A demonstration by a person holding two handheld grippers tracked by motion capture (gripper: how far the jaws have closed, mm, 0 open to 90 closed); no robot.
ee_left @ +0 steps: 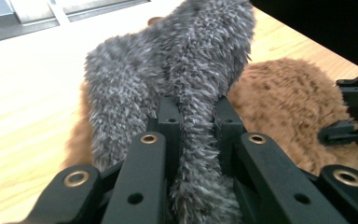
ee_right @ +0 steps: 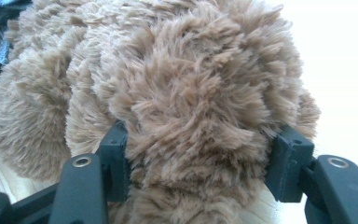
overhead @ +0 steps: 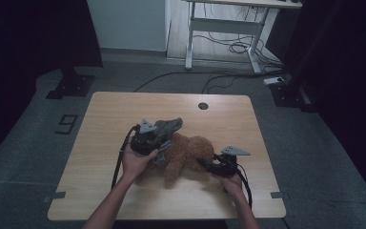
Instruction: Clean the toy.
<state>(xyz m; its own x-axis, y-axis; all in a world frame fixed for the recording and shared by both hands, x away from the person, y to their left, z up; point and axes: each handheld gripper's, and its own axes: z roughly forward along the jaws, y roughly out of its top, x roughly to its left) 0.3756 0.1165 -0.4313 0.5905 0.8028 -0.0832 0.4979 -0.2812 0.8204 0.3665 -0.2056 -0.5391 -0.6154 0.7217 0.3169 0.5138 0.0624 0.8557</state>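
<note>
my left fingers (ee_left: 193, 121) are pinched tight on the grey cloth (ee_left: 177, 60), draped over the brown toy (overhead: 190, 150) lying mid-bench (overhead: 100, 114). my right fingers (ee_right: 205, 163) clamp the toy's near end. its long axis runs between my hands, left nearer the cloth.

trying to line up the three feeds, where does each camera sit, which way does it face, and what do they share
High view: above the person's side of the table, looking forward and down; both forearms, left gripper and right gripper show.
Left gripper view: rides on the left gripper, looking along its black jaws clamped on the grey furry piece; the right gripper shows at the right edge.
Right gripper view: rides on the right gripper, its jaws squeezing the brown plush toy.
Shared: all three show the brown plush toy and the tabletop.
</note>
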